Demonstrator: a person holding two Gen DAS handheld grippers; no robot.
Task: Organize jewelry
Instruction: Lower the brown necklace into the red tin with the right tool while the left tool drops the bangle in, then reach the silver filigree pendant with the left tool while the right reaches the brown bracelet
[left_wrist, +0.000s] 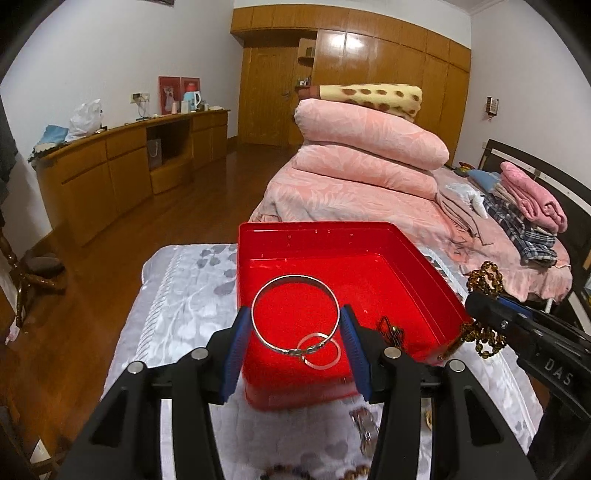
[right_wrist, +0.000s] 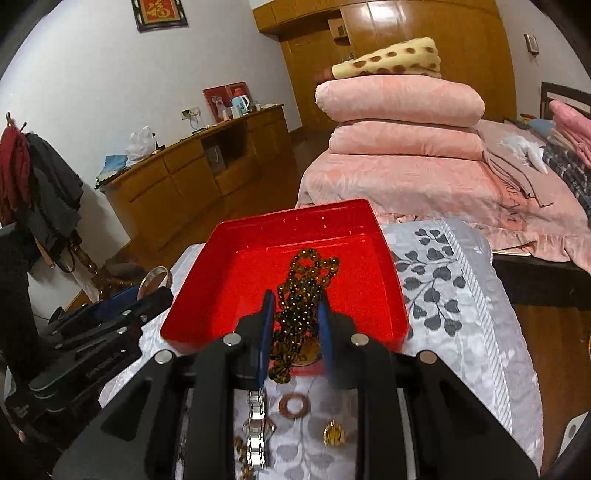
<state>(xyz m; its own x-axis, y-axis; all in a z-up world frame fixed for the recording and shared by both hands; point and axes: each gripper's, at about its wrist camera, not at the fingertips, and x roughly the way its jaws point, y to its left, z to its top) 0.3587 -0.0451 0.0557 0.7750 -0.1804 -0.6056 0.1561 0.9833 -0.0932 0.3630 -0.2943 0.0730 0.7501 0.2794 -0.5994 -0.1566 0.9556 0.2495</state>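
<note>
Two Grippers Carried Jewelry Over Red Box

Two hand-held grippers hung above a red box (left_wrist: 388, 258) on a grey leaf-patterned quilt (right_wrist: 450, 295). The left gripper (left_wrist: 295, 321) clamped a silver bangle (left_wrist: 295, 314) between its blue pads, a smaller clear ring (left_wrist: 319, 350) dangling from it. The right gripper (right_wrist: 295, 314) pinched a bundle of brown beads (right_wrist: 303, 295) over the box. A watch (right_wrist: 256, 428), a copper ring (right_wrist: 294, 405) and a gold pendant (right_wrist: 334, 434) lay on the quilt.
</note>
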